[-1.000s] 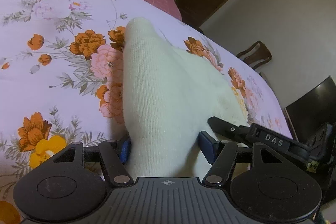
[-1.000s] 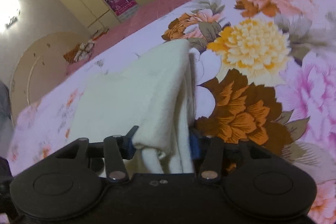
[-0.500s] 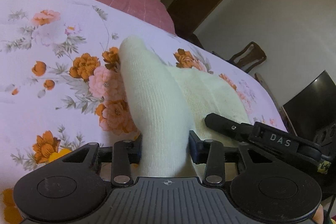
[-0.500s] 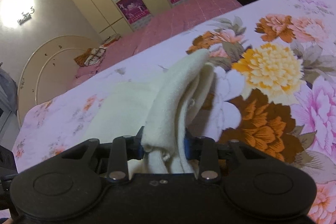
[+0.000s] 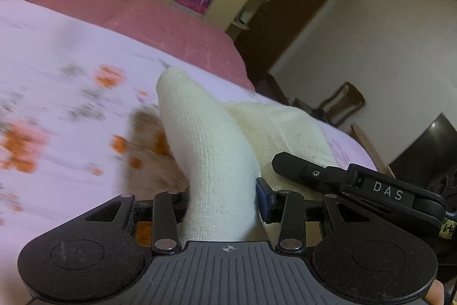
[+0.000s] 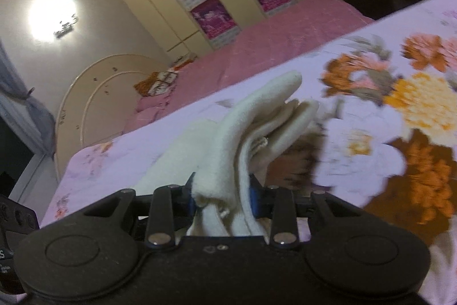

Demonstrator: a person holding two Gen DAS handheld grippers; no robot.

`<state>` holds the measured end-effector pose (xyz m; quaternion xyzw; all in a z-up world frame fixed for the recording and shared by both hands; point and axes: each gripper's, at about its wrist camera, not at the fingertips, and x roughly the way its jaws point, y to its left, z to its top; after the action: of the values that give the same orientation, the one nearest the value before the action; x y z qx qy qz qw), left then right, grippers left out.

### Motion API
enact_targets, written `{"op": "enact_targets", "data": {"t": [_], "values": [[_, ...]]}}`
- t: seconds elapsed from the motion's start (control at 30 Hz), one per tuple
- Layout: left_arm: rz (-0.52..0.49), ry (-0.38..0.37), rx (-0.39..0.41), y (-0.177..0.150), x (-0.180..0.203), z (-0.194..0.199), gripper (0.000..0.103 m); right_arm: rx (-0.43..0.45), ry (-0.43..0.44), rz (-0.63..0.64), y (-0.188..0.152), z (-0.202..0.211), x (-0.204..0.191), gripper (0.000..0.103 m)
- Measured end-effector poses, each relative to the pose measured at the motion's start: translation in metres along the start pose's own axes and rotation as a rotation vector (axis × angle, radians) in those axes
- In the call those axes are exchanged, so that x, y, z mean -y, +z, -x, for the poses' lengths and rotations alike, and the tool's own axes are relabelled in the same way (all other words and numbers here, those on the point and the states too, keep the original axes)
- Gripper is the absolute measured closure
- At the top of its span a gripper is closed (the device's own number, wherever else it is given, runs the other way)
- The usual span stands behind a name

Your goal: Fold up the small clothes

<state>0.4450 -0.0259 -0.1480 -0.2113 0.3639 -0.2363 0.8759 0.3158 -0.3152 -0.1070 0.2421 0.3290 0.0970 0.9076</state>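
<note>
Overhead of a floral bedspread (image 5: 71, 110), both claws clamp one cream garment (image 5: 217, 162).

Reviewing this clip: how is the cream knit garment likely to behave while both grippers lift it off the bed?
The cream knit garment is probably floppy: it drapes and bunches between the left gripper fingers. In the right gripper its layers fan apart, so they may slide out of alignment. It looks light, since it rises off the floral bedsheet without pulling taut.
</note>
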Motion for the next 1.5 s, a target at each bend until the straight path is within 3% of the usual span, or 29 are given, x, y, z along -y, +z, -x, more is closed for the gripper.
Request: {"op": "enact_targets", "data": {"t": [0.37, 0.53, 0.73, 0.8, 0.83, 0.97, 1.07, 1.1, 1.17, 1.3, 1.37, 1.43, 1.5], "values": [[-0.008, 0.101, 0.079, 0.033, -0.108, 0.09, 0.063, 0.006, 0.103, 0.01, -0.034, -0.055, -0.109, 0.071], [-0.014, 0.151, 0.099, 0.041, -0.163, 0.106, 0.063, -0.014, 0.136, 0.057, -0.052, -0.096, -0.155, 0.071], [0.008, 0.233, 0.06, 0.023, -0.226, 0.097, 0.062, -0.078, 0.102, 0.069, -0.072, -0.141, -0.164, 0.071], [0.021, 0.245, 0.03, 0.011, -0.241, 0.093, 0.058, -0.126, 0.071, 0.046, -0.081, -0.153, -0.154, 0.068], [0.015, 0.253, 0.026, 0.007, -0.243, 0.092, 0.051, -0.149, 0.049, 0.035, -0.085, -0.157, -0.147, 0.067], [0.037, 0.252, 0.02, 0.017, -0.242, 0.098, 0.049, -0.146, -0.007, 0.005, -0.086, -0.148, -0.133, 0.048], [0.048, 0.256, 0.097, 0.037, -0.236, 0.113, 0.049, -0.082, -0.066, 0.043, -0.072, -0.133, -0.136, 0.052], [0.052, 0.253, 0.106, 0.043, -0.236, 0.112, 0.049, -0.05, -0.087, 0.078, -0.066, -0.128, -0.141, 0.057], [0.048, 0.274, 0.093, 0.057, -0.238, 0.097, 0.049, -0.011, -0.115, 0.164, -0.055, -0.127, -0.156, 0.058], [0.062, 0.333, 0.031, 0.069, -0.249, 0.056, 0.045, -0.052, -0.138, 0.271, -0.051, -0.153, -0.175, 0.063], [0.094, 0.345, 0.011, 0.07, -0.256, 0.043, 0.025, -0.103, -0.17, 0.293, -0.054, -0.179, -0.177, 0.065], [0.106, 0.35, 0.018, 0.07, -0.258, 0.037, 0.024, -0.154, -0.222, 0.321, -0.061, -0.2, -0.17, 0.065], [0.091, 0.354, 0.011, 0.069, -0.252, 0.04, 0.024, -0.139, -0.235, 0.345, -0.061, -0.203, -0.169, 0.064]]}}
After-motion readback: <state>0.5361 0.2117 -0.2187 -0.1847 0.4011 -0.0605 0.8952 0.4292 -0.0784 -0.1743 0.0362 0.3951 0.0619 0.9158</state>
